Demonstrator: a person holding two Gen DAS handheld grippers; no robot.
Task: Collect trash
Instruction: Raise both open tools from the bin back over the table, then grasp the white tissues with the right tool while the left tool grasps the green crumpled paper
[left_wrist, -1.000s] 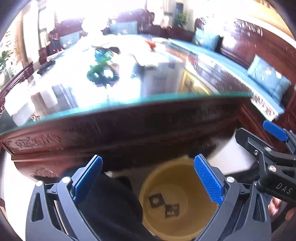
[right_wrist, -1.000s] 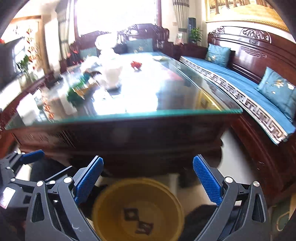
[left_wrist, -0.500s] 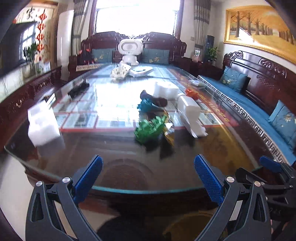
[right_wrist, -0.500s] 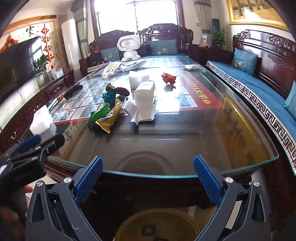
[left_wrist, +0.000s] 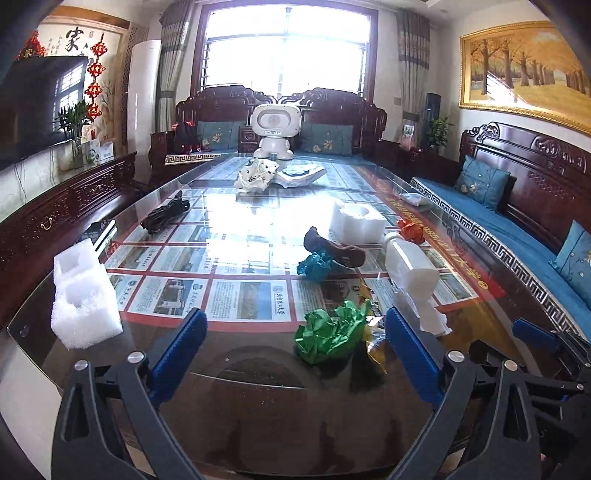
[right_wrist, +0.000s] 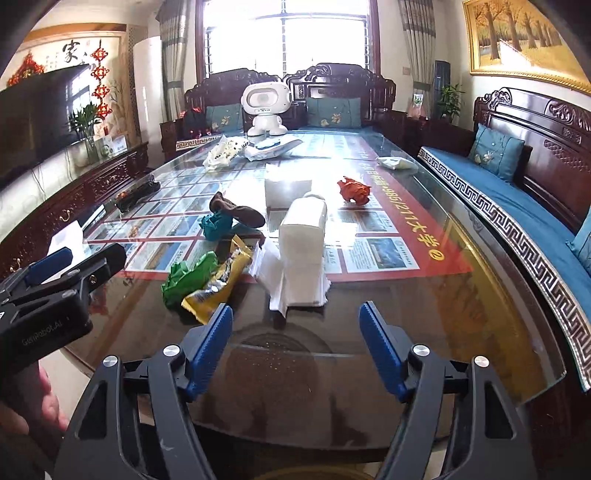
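Observation:
Trash lies on a long glass-topped table (left_wrist: 258, 373): a crumpled green wrapper (left_wrist: 330, 334), also in the right wrist view (right_wrist: 188, 277), a yellow snack bag (right_wrist: 218, 282), a teal wad (right_wrist: 216, 226), a brown sock-like piece (right_wrist: 238, 211), a red wad (right_wrist: 354, 190), white foam blocks (left_wrist: 83, 299) (right_wrist: 303, 236) and white paper (right_wrist: 273, 275). My left gripper (left_wrist: 295, 343) is open and empty above the near table edge, the green wrapper just ahead between its fingers. My right gripper (right_wrist: 295, 339) is open and empty, in front of the tall foam block.
A white toy robot (left_wrist: 275, 131) and white bags (left_wrist: 256, 175) sit at the far end. A black bundle (left_wrist: 164, 214) lies left. A carved sofa with blue cushions (right_wrist: 524, 206) runs along the right, a sideboard (left_wrist: 55, 218) on the left. A yellow bin rim (right_wrist: 314, 474) shows below the table.
Both grippers rose from the yellow bin under the table edge to above the tabletop and moved in closer to the trash. Both stay open and empty.

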